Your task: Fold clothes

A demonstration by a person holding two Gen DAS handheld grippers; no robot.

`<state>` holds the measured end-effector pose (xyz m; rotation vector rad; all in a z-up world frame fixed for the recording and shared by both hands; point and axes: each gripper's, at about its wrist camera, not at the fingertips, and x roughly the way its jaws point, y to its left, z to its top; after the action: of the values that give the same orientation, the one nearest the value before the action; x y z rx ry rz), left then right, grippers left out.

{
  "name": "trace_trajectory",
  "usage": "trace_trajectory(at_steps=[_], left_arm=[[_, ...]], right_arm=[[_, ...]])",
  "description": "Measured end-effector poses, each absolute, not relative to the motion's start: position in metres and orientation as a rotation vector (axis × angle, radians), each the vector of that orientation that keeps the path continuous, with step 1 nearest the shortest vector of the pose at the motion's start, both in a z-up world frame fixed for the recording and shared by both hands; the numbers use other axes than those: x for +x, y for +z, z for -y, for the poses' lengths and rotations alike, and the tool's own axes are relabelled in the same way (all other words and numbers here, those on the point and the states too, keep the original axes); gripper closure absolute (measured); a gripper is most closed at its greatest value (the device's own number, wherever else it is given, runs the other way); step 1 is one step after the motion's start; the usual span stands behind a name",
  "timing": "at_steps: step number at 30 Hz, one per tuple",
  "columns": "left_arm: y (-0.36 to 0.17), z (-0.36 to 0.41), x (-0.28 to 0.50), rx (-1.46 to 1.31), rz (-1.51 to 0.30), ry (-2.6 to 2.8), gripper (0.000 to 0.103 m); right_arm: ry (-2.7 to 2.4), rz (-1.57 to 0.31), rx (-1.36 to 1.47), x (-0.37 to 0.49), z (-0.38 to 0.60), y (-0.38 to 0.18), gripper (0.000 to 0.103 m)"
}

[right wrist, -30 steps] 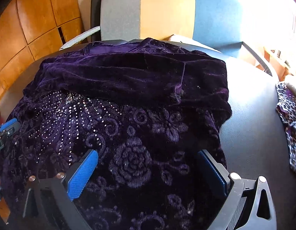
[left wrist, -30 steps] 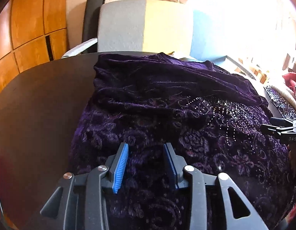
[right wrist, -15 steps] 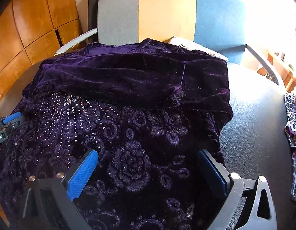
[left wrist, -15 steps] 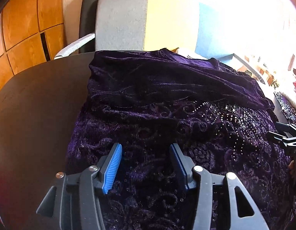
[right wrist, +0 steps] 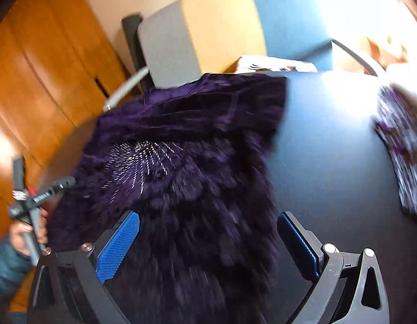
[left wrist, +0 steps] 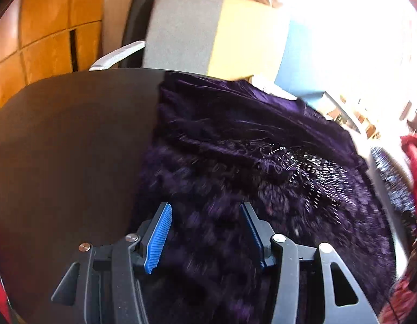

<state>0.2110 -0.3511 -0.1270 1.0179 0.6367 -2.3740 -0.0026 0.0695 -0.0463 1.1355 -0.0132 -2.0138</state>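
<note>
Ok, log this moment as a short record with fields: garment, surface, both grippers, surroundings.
garment: purple velvet top with a beaded pattern, lying partly folded
surface: dark table
left gripper: open, over the garment's near edge, holding nothing
right gripper: open wide, over the garment, holding nothing
surroundings: grey, yellow and blue chair behind the table; patterned cloth at the right

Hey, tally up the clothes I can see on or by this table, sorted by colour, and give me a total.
Purple velvet garment: 1
Purple-and-white patterned garment: 1
Red garment: 1
Total: 3

All are motion-blurred; the red one shows only at the left wrist view's edge, so what it rests on is unclear.
</note>
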Motion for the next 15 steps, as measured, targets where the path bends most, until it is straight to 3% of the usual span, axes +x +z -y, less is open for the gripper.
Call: trace_trajectory(at_steps=[10, 15], left_arm=[[-0.145, 0.329, 0.326, 0.96, -0.776, -2.277, 0.05], [-0.148, 0.313, 0.352, 0.968, -0.779, -2.283, 0.049]], right_arm=[[-1.81, 0.321, 1.178, 0.058, -0.143, -0.077, 0.0], [-1.645, 0.305, 1.163, 0.08, -0.12, -0.081, 0.0]])
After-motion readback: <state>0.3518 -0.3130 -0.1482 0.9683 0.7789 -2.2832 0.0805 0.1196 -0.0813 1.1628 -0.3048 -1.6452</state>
